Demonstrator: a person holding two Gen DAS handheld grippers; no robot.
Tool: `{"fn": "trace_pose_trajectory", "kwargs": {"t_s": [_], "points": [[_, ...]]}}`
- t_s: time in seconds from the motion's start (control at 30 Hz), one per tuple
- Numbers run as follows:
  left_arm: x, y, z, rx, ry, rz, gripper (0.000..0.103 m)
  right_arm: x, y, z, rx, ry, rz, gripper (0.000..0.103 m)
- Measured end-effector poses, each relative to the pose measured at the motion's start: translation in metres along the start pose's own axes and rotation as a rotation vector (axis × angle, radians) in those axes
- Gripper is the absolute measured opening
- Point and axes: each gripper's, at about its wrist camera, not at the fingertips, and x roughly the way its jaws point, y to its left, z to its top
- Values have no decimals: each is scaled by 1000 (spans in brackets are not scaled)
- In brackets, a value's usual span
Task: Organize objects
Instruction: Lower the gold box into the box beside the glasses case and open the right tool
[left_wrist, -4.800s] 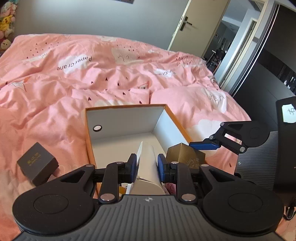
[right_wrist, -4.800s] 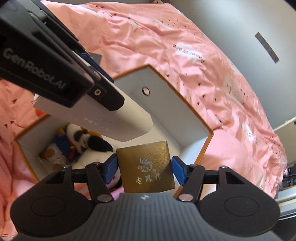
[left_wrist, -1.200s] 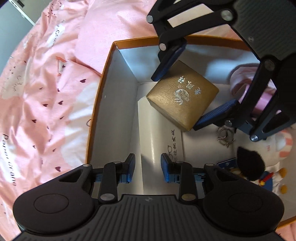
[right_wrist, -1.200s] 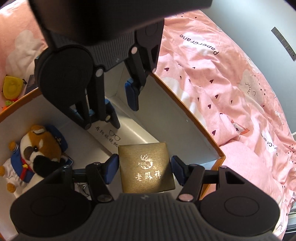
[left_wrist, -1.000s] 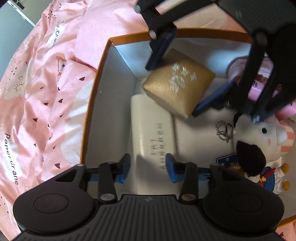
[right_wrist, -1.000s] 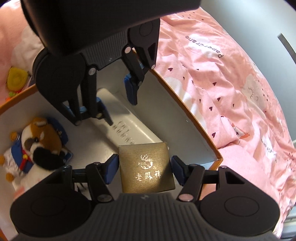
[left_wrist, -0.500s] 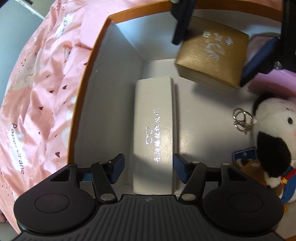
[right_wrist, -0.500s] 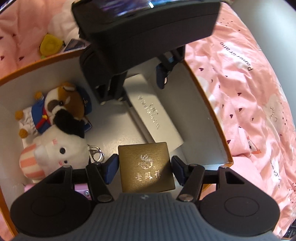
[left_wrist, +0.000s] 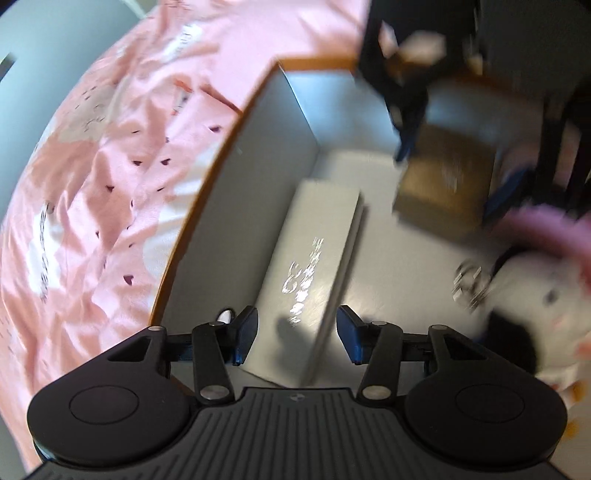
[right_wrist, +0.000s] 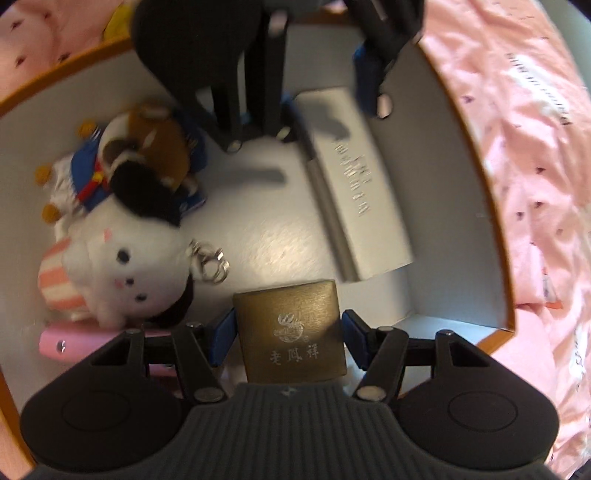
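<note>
Two grippers point down into the orange-rimmed box (right_wrist: 496, 236), which serves as the landmark. Nearest in the right wrist view, the right gripper (right_wrist: 286, 338) clamps the gold jewellery box (right_wrist: 291, 332) between its blue pads, low over the box floor near the corner. Just beyond, the white glasses case (right_wrist: 354, 177) lies along the box's side wall, free of any grip. The left gripper (left_wrist: 297, 334) hangs over the case's near end, jaws closing yet clear of it on both sides. Farther in sit the white plush (right_wrist: 122, 266), a key ring (right_wrist: 208, 264) and a pink item (right_wrist: 70, 339). Risk, as I judge it: releasing the gold box tilted could leave it resting on the case or the key ring, and the two grippers, close together inside the box, could knock each other.
</note>
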Motion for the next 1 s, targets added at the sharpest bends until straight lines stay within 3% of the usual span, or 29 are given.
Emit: {"fn": "trace_pose_trajectory", "kwargs": {"t_s": [0.2,0.27,0.43,0.63,0.7,0.73,0.87,1.0], "points": [[-20,-8,-4,-237,-68,-21,59,7,-5,5,3,76,71,63],[-23,16,3,-311,-83,-10,59,8,-6,6,14,78,75,63],[-31,15,-11,-478,-116,-11,59,3,-4,5,34,62,59,64],[-44,0,-22,-571,-152,42,59,-15,-3,6,129,-40,37,62],[-45,-3,-22,-592,-155,51,59,-14,-5,8,189,-55,14,46],[-45,-5,-22,-601,-154,59,59,-13,-5,9,211,-60,7,44],[-53,-15,-27,-622,-165,115,58,-5,-2,9,247,-57,-18,44],[-58,-16,-31,-679,-191,118,58,-6,0,4,251,-52,-17,44]]}}
